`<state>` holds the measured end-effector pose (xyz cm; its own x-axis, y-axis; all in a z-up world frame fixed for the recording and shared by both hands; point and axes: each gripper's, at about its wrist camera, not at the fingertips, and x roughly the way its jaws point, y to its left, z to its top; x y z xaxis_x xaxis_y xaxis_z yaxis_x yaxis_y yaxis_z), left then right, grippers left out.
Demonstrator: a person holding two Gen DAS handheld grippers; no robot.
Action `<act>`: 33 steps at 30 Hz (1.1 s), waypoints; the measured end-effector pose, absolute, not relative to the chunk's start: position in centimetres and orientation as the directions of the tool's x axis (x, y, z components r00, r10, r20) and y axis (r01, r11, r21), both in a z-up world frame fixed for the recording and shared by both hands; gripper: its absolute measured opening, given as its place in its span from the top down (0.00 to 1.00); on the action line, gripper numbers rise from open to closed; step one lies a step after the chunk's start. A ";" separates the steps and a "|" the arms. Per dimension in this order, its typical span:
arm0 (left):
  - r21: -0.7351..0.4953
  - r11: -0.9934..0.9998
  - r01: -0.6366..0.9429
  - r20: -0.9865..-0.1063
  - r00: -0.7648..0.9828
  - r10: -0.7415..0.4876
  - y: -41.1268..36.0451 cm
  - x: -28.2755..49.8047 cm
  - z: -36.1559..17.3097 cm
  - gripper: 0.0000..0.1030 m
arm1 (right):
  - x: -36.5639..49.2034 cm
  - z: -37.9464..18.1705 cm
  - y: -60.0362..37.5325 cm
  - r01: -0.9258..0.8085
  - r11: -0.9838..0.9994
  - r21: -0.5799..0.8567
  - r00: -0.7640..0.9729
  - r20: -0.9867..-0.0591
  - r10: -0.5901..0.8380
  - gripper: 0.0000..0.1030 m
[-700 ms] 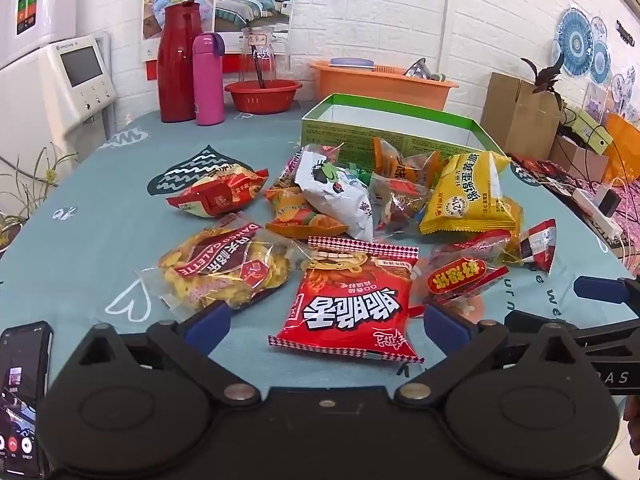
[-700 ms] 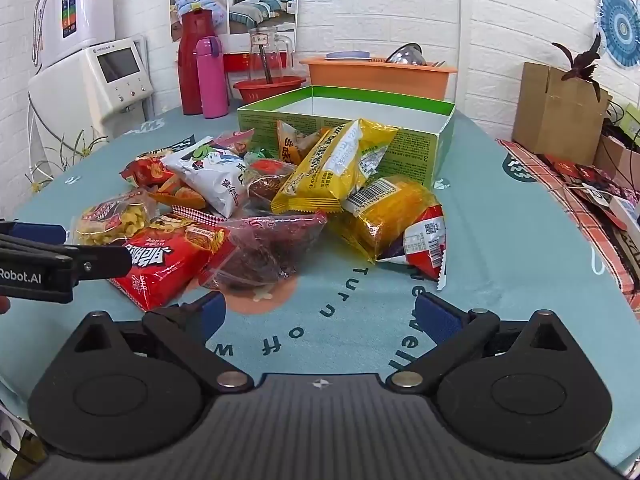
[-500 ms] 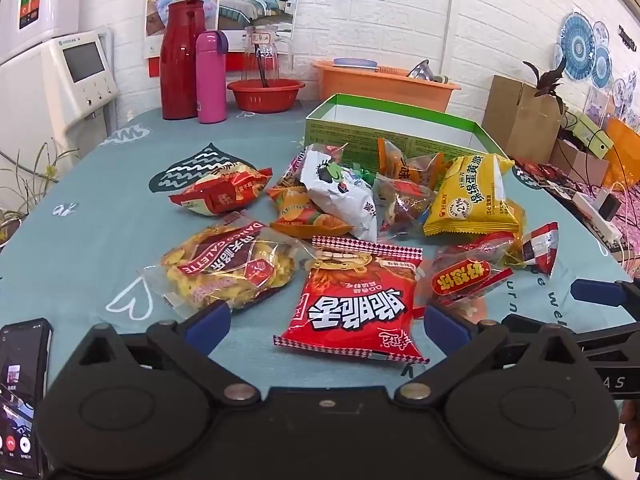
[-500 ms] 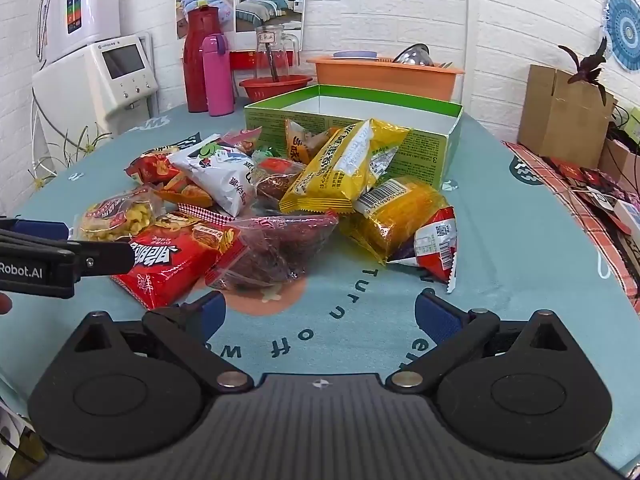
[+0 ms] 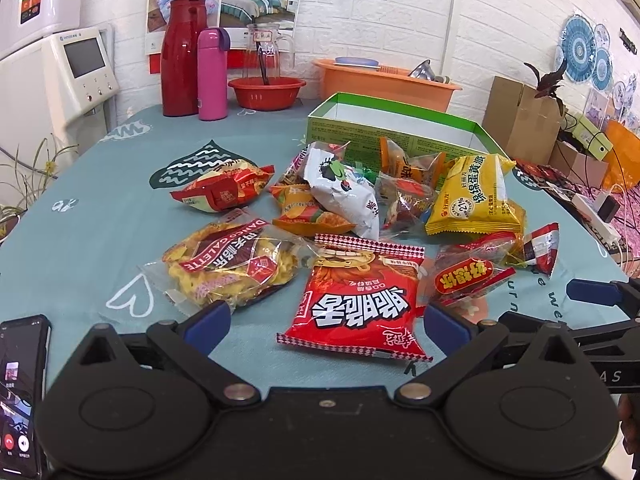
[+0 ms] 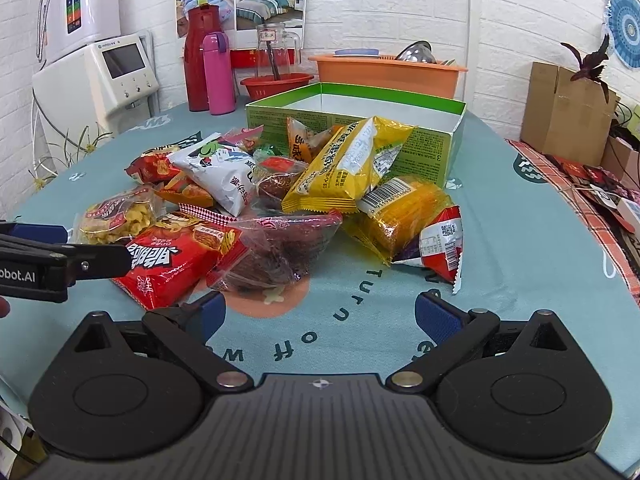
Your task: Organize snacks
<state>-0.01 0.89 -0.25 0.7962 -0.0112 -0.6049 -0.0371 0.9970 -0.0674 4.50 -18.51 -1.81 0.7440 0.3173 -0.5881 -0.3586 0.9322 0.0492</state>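
Two grippers hover low over a teal tablecloth (image 5: pixel 100 208) strewn with snack packets, both with fingers spread wide and nothing between them. At the far left edge of the left wrist view a phone (image 5: pixel 20 392) lies on the cloth with its screen lit. Next comes the left gripper (image 5: pixel 326 324), its blue pads apart on either side of the near end of a red noodle-snack bag (image 5: pixel 358 300) that lies flat on the cloth; whether the pads touch it cannot be told. Left of that bag sits a clear bag of yellow crisps (image 5: pixel 232 264), and behind it a red-and-yellow packet (image 5: pixel 224 194). Toward the middle of the pile a white packet (image 5: pixel 344 196) leans over an orange packet (image 5: pixel 306 210). Right of the noodle bag lies a clear bag with a red label (image 5: pixel 466 280), then a yellow cake packet (image 5: pixel 474 196) propped against other packets, and a small red-and-white packet (image 5: pixel 540 246) at the pile's right edge. Behind the pile stands an open green box (image 5: pixel 392 136), its white interior showing nothing inside from here. Farther back a red flask (image 5: pixel 180 56) and a pink bottle (image 5: pixel 212 74) stand side by side. The right gripper (image 6: pixel 320 316) hangs over bare cloth near a dark clear bag (image 6: pixel 276 248), with the small red-and-white packet to its right and the left gripper's arm at its left edge.
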 end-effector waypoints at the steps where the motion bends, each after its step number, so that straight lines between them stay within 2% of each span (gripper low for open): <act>1: -0.069 0.997 -0.037 -0.606 0.795 -0.012 0.9 0.0 -0.2 0.00 | 4.6 -1.8 -18.5 -0.358 0.932 0.050 0.743 -0.590 0.317 0.00; 14: -0.063 0.997 -0.051 -0.621 0.784 0.001 0.8 0.9 -0.4 0.00 | 5.4 -2.2 -19.0 -0.356 0.931 0.081 0.736 -0.590 0.333 0.00; 19: -0.096 0.995 -0.023 -0.607 0.793 -0.041 1.6 0.4 0.1 0.00 | 5.7 -2.3 -19.3 -0.370 0.924 0.101 0.736 -0.575 0.358 0.00; 27: -0.161 0.986 0.033 -0.608 0.784 -0.125 3.3 -0.3 0.9 0.00 | 5.3 -2.1 -20.1 -0.483 0.847 0.223 0.737 -0.419 0.530 0.00; 33: -0.272 0.955 0.119 -0.627 0.731 -0.270 4.2 1.6 0.2 0.00 | 3.8 -2.0 -17.2 -0.645 0.719 0.258 0.554 -0.490 0.673 0.00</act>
<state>1.63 4.19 0.20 0.7311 -0.2699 -0.6266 0.1195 0.9549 -0.2720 3.85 -17.19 -1.97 0.5543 0.6730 -0.4898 -0.6449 0.7192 0.2584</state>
